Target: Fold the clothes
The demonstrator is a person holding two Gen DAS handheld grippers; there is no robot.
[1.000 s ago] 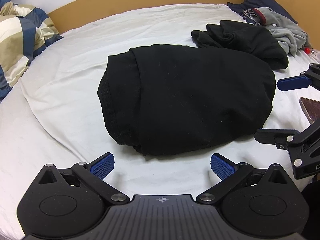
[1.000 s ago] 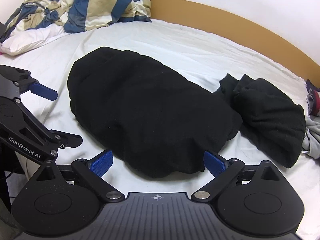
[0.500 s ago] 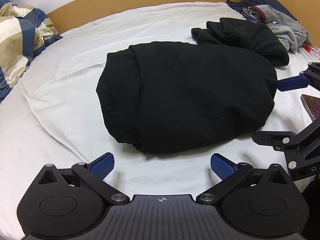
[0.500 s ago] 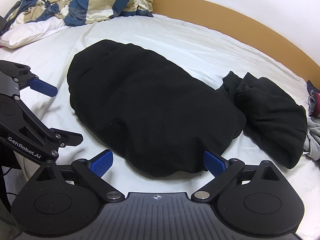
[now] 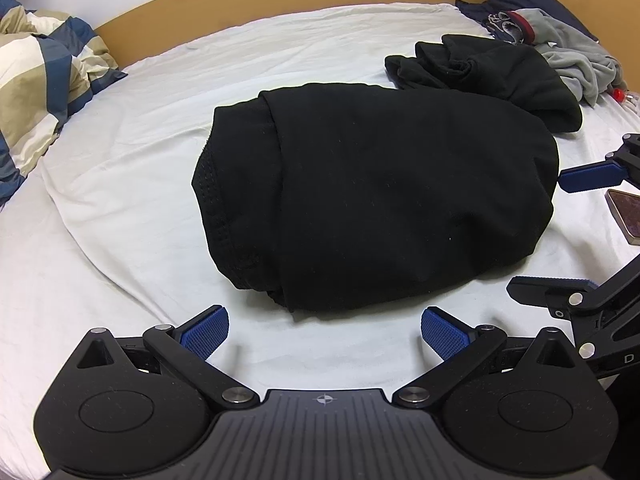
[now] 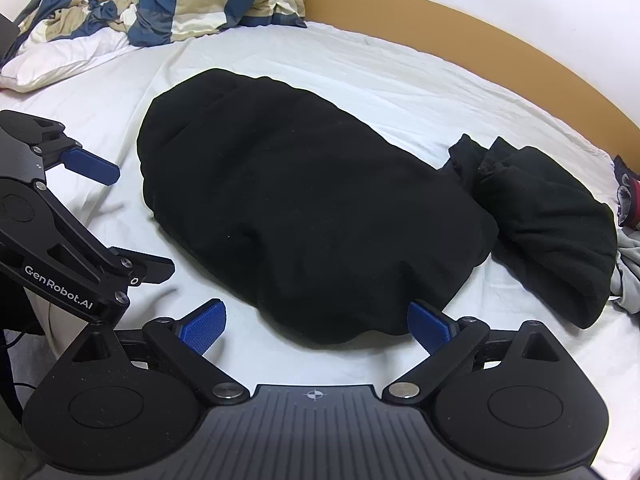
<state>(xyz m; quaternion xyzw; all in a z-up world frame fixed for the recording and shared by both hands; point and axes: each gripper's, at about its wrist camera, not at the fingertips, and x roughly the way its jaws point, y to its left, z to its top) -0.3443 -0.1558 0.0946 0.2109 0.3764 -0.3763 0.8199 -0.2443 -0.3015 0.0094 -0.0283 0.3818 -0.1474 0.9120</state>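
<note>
My left gripper (image 5: 324, 330) hung spread wide over the white sheet (image 5: 140, 184), gripping nothing, its blue pads short of the near edge of the folded black garment (image 5: 380, 200). My right gripper (image 6: 316, 326) was likewise released and empty, but it had crept closer than a moment before: its right pad (image 6: 428, 326) now touched or overlapped the garment's near hem, where earlier a strip of sheet showed between them. The garment itself lay unchanged in the middle of the bed. Just beyond it sat a second crumpled black garment (image 5: 492, 76), touching its far end, then a grey garment (image 5: 576, 60). The checked duvet (image 6: 180, 0) stayed bunched by the wooden headboard (image 6: 460, 36). A phone (image 5: 626, 216) lay near my right gripper.
</note>
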